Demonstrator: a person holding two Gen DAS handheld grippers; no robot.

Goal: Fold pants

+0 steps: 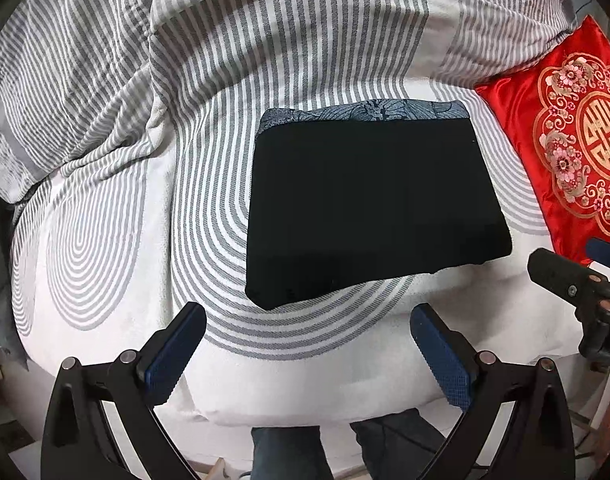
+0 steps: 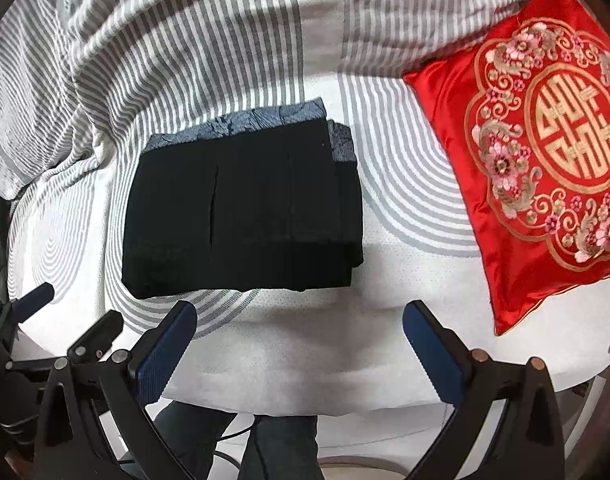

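The black pants [image 1: 369,204] lie folded into a flat rectangle on the bed, with a blue patterned lining showing along the far edge. The right wrist view has the same pants [image 2: 241,208], their layered edges stacked at the right side. My left gripper [image 1: 309,320] hangs open above the bed's near edge, just short of the pants, nothing between its blue pads. Likewise my right gripper [image 2: 301,320] stands open and empty, above bare sheet in front of the pants. Each gripper shows at the rim of the other's view.
A red embroidered cushion [image 2: 545,160] lies to the right of the pants. A striped grey and white duvet [image 1: 105,80] is bunched at the back left. The white sheet [image 2: 305,360] ends at the near edge, and a person's jeans-clad legs [image 1: 289,452] stand below it.
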